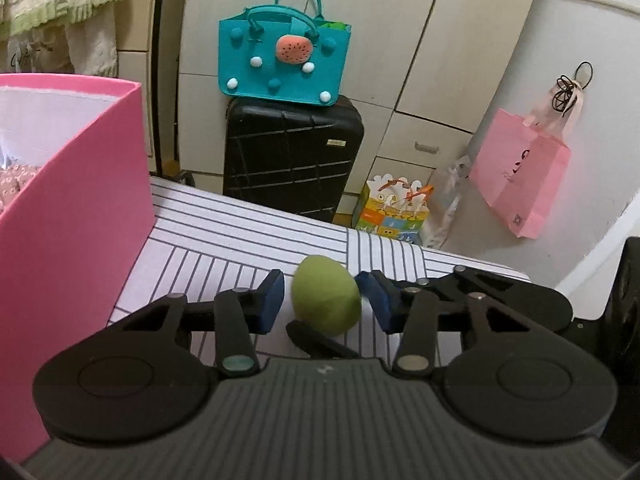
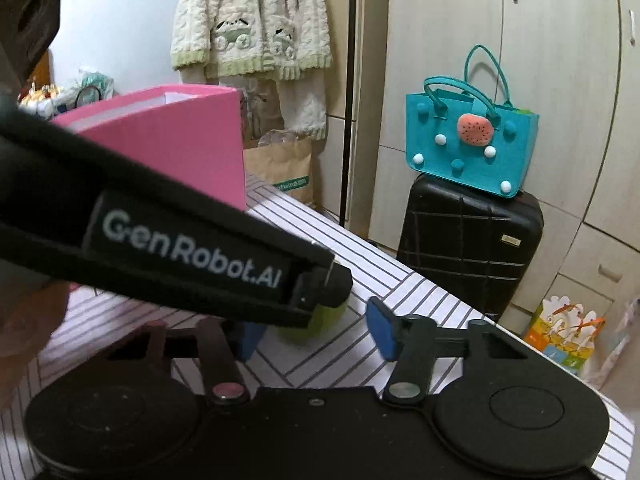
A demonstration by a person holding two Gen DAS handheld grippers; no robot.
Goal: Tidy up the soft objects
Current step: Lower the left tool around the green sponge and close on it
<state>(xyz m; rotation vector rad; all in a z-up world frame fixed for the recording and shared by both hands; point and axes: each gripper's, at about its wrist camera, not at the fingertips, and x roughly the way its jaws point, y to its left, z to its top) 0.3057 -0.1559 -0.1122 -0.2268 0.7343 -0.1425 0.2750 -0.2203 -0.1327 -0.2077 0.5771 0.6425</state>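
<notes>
1 green ball [image 1: 326, 296] lies on the striped sheet [image 1: 224, 236], right between the left gripper [image 1: 324, 296] pads; the right pad looks to be touching it, the left pad just short, so no firm hold yet. Egg-shaped, its long axis tilts up-left. The left gripper is nearer. The right gripper [image 2: 316, 332] stands narrow, empty. 1 pink box [image 1: 100, 168] sits to the left.

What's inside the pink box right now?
The pink box shows a white inner wall and some pinkish patterned fabric at the left edge. Its near wall hides the rest.
</notes>
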